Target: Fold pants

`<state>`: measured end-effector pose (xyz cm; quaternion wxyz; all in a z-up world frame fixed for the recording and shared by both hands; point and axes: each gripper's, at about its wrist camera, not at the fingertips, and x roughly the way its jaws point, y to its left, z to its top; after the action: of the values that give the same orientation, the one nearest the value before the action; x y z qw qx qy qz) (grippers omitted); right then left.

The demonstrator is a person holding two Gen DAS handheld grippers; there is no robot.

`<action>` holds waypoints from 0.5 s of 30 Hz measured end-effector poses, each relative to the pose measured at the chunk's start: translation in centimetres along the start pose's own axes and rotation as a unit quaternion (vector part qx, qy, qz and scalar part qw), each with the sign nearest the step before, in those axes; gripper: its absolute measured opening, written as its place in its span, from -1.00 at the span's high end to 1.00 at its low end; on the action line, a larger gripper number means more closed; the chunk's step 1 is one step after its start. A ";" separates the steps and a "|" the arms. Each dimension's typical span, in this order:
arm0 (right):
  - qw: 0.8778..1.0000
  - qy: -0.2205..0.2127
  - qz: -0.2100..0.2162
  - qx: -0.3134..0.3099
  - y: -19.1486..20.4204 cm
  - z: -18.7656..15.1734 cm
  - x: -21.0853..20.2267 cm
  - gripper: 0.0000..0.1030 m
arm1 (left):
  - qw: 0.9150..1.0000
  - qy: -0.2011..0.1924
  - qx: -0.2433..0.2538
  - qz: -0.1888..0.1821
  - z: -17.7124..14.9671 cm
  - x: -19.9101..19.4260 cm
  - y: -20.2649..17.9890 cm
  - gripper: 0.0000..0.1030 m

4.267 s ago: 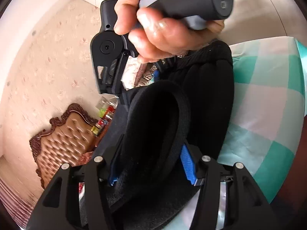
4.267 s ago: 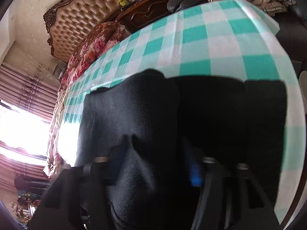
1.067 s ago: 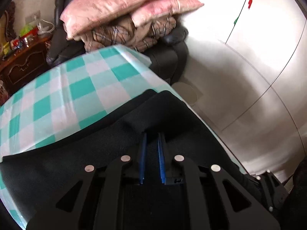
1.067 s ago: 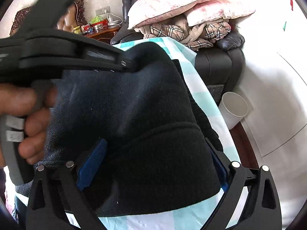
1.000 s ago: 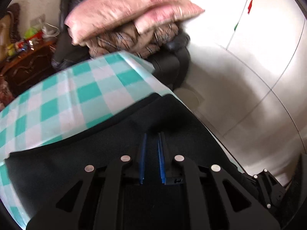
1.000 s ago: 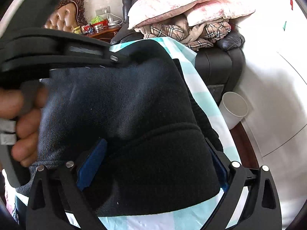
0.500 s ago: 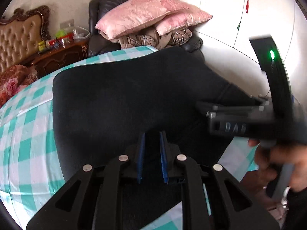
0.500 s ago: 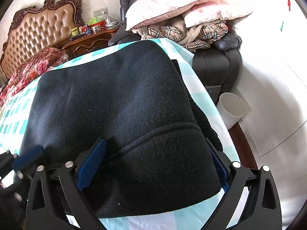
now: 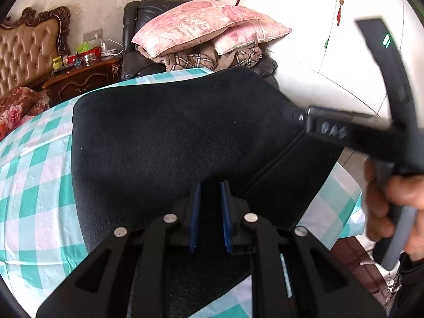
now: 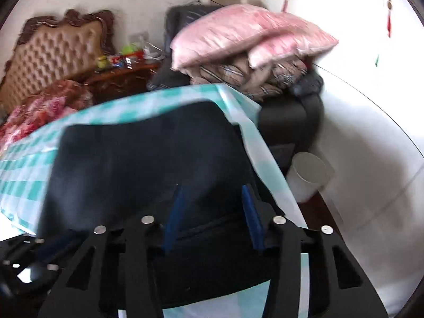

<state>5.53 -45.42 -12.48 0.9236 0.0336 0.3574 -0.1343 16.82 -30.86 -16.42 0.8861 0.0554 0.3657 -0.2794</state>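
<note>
Black fleece pants (image 9: 159, 132) lie folded on a table with a green and white checked cloth (image 9: 34, 185). My left gripper (image 9: 210, 212) is at their near edge, its blue pads almost together with a fold of black fabric pinched between them. My right gripper (image 10: 213, 212) is over the pants (image 10: 145, 164) near the table's right edge. Its jaws are closing and the thick black fabric fills the gap between the pads. In the left wrist view the right gripper (image 9: 294, 115) has its tip on the pants' right edge, where the cloth draws to a point.
A person's hand (image 9: 392, 201) grips the right tool's handle. Pink pillows (image 9: 201, 23) are piled on a black armchair beyond the table. A wooden nightstand (image 9: 84, 79) and tufted headboard (image 9: 26, 50) stand far left. A white bin (image 10: 310, 175) sits on the floor right of the table.
My left gripper swung across with pants fabric in it and now stays at the near edge. The right gripper's wide jaws have narrowed onto the fabric, and its view has lifted.
</note>
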 end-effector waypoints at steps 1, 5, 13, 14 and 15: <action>1.000 -0.001 -0.014 -0.018 0.4 -0.5 0.1 0.22 | 1.000 -0.001 0.000 0.000 -0.1 -0.2 0.1 0.69; 0.999 0.002 -0.035 -0.040 1.0 -0.9 0.4 0.22 | 1.000 0.006 -0.007 0.001 0.5 -0.5 0.2 0.69; 0.998 0.008 -0.048 -0.048 1.0 -1.4 0.7 0.22 | 1.000 -0.007 0.004 -0.026 11.6 3.0 0.5 0.61; 0.998 0.009 -0.049 -0.048 1.1 -1.3 0.8 0.21 | 0.999 -0.003 0.012 -0.029 12.6 4.1 0.2 0.61; 0.998 0.010 -0.051 -0.048 1.2 -1.3 0.8 0.21 | 0.999 0.003 0.022 -0.033 13.4 5.2 -0.2 0.61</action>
<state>5.59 -44.27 -14.03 0.9126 -0.0274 0.3738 -0.1634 27.98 -37.40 -10.23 0.8739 0.0634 0.3635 -0.3164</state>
